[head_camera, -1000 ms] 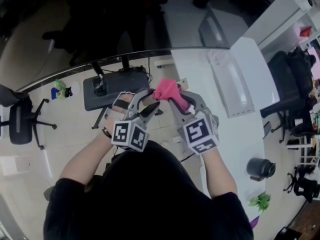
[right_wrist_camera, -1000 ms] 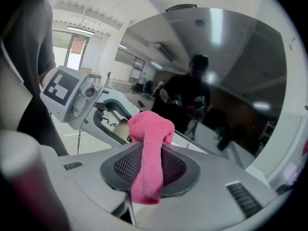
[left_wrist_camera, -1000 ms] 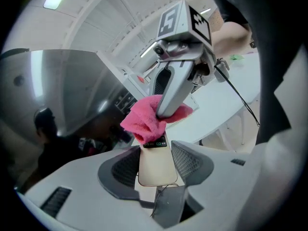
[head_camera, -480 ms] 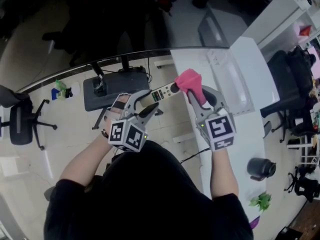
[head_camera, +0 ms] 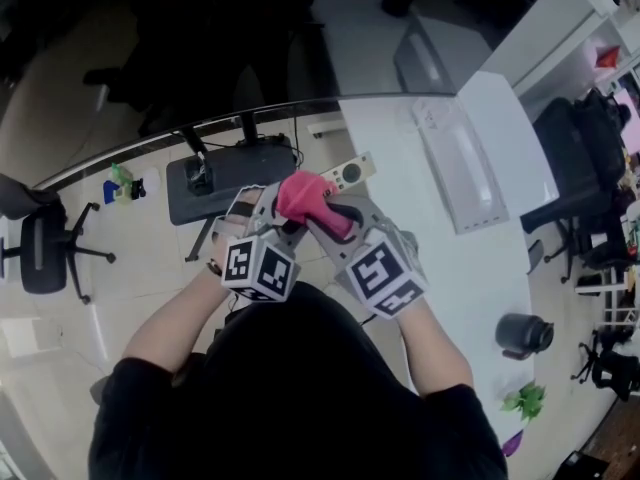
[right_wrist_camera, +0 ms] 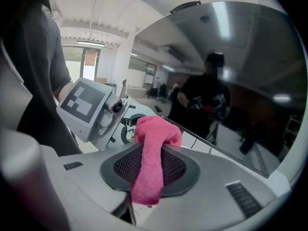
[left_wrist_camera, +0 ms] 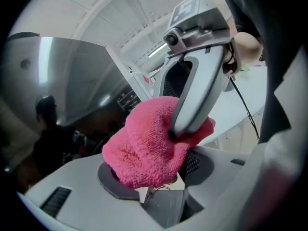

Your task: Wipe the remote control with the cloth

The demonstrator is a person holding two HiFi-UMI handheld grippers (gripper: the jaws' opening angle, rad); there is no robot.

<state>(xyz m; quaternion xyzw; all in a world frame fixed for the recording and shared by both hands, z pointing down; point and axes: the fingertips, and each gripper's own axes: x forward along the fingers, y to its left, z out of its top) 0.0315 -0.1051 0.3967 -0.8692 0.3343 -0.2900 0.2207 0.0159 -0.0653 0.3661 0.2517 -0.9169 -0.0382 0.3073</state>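
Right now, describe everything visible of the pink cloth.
The pink fluffy terry cloth is bunched into a soft wad and pinched between the jaws of the right hand-held gripper, with a tail hanging back over one pad. The wad rests on the near part of the slim white remote control, which the left hand-held gripper holds. The remote's far end sticks out beyond the cloth. No stains show.

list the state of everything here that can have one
left gripper: shut on the slim cream remote control, holding it up
right gripper: shut on the pink terry cloth
slim cream remote control: clamped near one end, that part under the cloth, far end bare
pink terry cloth: bunched, sitting on the remote right at the left gripper's jaws
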